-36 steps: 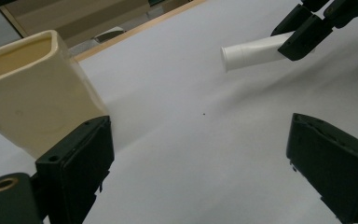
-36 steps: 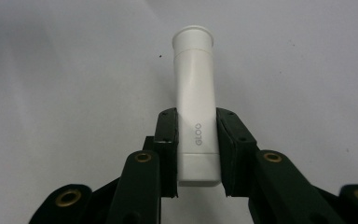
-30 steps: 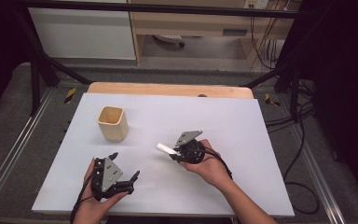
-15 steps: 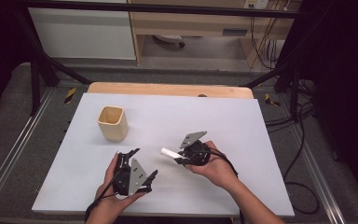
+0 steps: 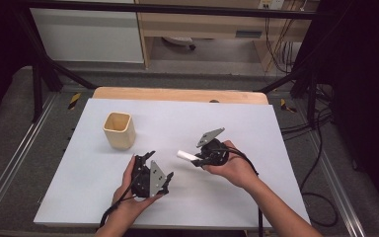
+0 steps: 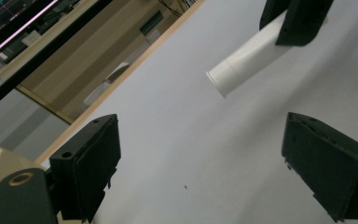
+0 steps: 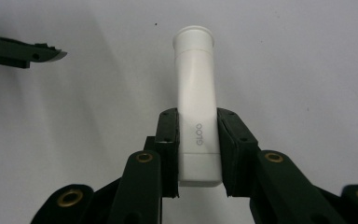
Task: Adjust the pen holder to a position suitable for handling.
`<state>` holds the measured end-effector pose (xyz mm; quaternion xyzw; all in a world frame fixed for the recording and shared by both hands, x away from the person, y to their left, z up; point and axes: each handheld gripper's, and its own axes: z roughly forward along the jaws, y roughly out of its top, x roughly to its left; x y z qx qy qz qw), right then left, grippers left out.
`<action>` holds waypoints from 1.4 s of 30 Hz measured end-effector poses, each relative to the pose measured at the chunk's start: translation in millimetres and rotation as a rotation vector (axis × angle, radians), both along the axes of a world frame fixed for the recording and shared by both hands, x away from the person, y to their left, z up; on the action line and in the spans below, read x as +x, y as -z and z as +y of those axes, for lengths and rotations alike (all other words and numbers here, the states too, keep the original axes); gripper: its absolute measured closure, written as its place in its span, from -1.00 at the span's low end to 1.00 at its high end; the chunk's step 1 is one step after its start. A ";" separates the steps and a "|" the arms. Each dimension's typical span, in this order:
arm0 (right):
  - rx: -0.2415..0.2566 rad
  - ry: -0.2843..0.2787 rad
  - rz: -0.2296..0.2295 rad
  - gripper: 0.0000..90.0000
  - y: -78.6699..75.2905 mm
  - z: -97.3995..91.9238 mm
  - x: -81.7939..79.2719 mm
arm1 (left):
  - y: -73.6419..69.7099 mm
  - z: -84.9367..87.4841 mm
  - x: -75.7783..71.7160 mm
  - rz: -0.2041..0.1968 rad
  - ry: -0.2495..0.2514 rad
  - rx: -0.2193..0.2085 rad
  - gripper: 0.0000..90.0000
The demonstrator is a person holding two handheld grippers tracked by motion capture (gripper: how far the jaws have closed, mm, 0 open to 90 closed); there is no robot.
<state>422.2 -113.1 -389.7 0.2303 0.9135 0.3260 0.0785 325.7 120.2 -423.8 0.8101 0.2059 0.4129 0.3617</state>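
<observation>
since a second ago the left gripper (image 5: 150, 173) has slid in from the table's near-left toward the middle, jaws wide and empty. right gripper (image 5: 201, 159) is clamped on a white plastic glue tube (image 5: 185, 156), cap end jutting toward the left one, held just above the white tabletop (image 5: 256, 128). likely next: left jaws square onto the cap, right holding steady. beige square wooden cup (image 5: 118, 129) stands well apart, beyond.

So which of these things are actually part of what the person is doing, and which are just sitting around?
In use:
- white glue stick, clamped in the right gripper
- left gripper, jaws open, pointed toward the stick

Just there:
- wooden cup, standing apart on the white table
- cables on the floor
- wooden shelving behind
</observation>
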 end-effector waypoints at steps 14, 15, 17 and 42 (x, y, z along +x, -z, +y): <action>-0.028 -0.006 -0.021 0.58 -7.9 7.5 -8.3 | 5.9 -3.9 -8.9 -0.071 -0.002 0.103 -0.66; -0.029 -0.013 -0.024 0.58 -8.3 8.5 -8.6 | 6.2 -4.2 -8.7 -0.072 -0.003 0.109 -0.66; -0.031 -0.020 -0.023 0.58 -9.0 10.2 -9.0 | 7.2 -5.3 -8.1 -0.078 0.002 0.119 -0.64; -0.063 -0.064 -0.020 0.58 -17.5 30.4 -17.7 | 12.8 -14.1 -13.3 -0.223 0.024 0.286 -0.41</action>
